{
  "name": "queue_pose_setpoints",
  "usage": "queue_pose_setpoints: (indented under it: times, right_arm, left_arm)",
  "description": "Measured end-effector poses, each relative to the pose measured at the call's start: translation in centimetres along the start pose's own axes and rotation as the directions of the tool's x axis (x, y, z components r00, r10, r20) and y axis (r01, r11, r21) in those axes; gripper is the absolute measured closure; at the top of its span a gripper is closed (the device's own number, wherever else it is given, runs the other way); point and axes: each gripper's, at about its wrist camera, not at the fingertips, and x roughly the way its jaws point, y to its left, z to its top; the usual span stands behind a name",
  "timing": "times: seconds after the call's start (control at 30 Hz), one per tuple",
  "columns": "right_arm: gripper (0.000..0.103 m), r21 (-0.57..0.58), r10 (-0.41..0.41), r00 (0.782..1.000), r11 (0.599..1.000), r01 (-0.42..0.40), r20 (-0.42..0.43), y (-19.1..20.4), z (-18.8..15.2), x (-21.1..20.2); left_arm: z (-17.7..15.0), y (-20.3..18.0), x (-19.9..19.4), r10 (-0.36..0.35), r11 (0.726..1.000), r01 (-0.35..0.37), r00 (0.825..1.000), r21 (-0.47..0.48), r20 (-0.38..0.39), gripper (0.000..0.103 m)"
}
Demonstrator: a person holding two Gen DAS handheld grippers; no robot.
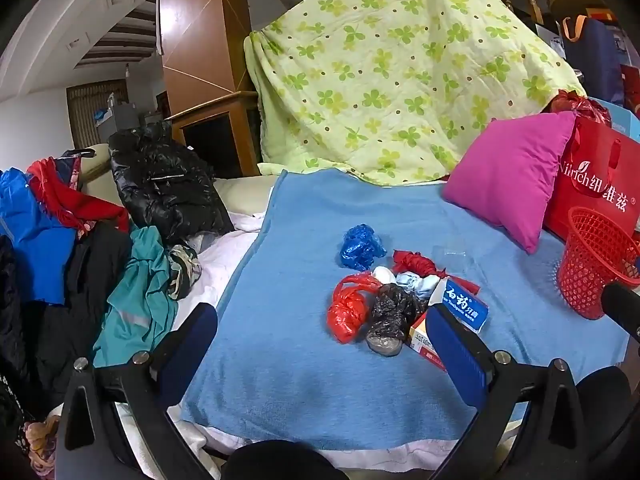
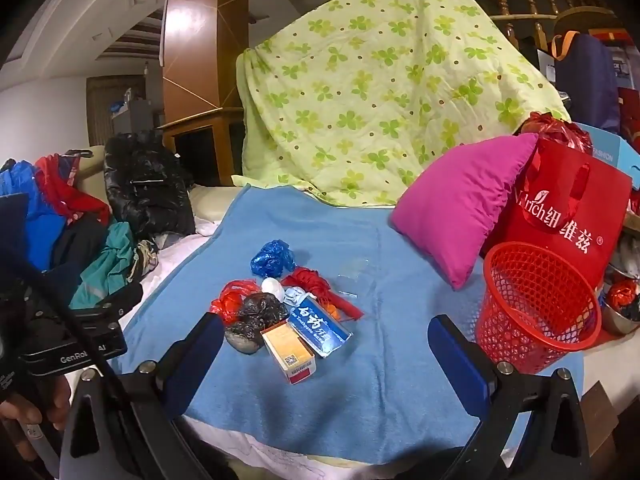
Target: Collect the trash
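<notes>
Trash sits in one cluster near the middle of the blue blanket (image 2: pixel 360 380), toward its front edge. Cluster contents: crumpled blue plastic bag (image 2: pixel 273 258) at the back, red plastic bag (image 2: pixel 232 300) on the left, black plastic bag (image 2: pixel 256 316) touching it, a small white wad (image 2: pixel 273 287), a red umbrella-like bundle (image 2: pixel 324 290) at the rear right. Blue toothpaste box (image 2: pixel 320 328) lies diagonal, touching the orange-and-red carton (image 2: pixel 294 354) just in front of it. A clear plastic piece (image 2: pixel 354 276) lies flat beside the bundle; hard to make out.

Red mesh basket (image 2: pixel 536 308) stands upright at the blanket's right edge, apart from the cluster. What's in it, can't tell.

Left gripper (image 1: pixel 320 344): jaws wide apart, nothing between them, hovering over the blanket's front edge. Its right finger overlaps the carton (image 1: pixel 420 340) in view; contact can't be judged. Right gripper (image 2: pixel 324 348): also spread wide, holding nothing, with the two boxes framed between its fingers.

Surroundings: magenta pillow (image 2: pixel 460 208) leans at the blanket's back right, against a red gift bag (image 2: pixel 568 216) behind the basket. Green clover-print quilt (image 2: pixel 380 80) is draped at the back edge. Black puffer jacket (image 2: pixel 148 192) and a pile of clothes (image 1: pixel 60 248) sit off the blanket's left edge. In the right wrist view the left gripper's body shows at the left side of the frame.
</notes>
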Motion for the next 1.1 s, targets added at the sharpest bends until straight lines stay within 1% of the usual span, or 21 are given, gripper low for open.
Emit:
queue_pose_setpoints:
  times: [0.43, 0.47, 0.87, 1.0, 1.1]
  right_arm:
    - [0.0, -0.016, -0.004, 1.0, 1.0, 0.004, -0.008, 1.3, -0.1, -0.4]
    - [0.0, -0.003, 0.009, 1.0, 1.0, -0.009, -0.003, 0.5, -0.3, 0.0]
    - [0.0, 0.0, 0.017, 1.0, 1.0, -0.017, -0.013, 1.0, -0.6, 0.4]
    - [0.0, 0.01, 0.024, 0.999, 1.0, -0.024, -0.022, 1.1, -0.6, 0.6]
    - [0.0, 0.034, 0.041, 0.997, 0.999, -0.039, -0.058, 1.1, -0.5, 0.8]
  left_arm:
    - [-0.2, -0.2, 0.2, -0.001, 1.0, 0.001, 1.0, 0.005, -0.008, 0.0]
    - [-0.3, -0.2, 0.2, -0.001, 1.0, 0.001, 1.0, 0.006, -0.009, 0.0]
    - [-0.6, -0.2, 0.7, -0.005, 1.0, 0.006, 1.0, 0.011, -0.023, 0.0]
    - [-0.6, 0.0, 0.9, -0.006, 1.0, 0.006, 1.0, 0.008, -0.03, 0.0]
    - [-0.8, 0.1, 1.1, -0.006, 1.0, 0.007, 0.999, 0.008, -0.036, 0.0]
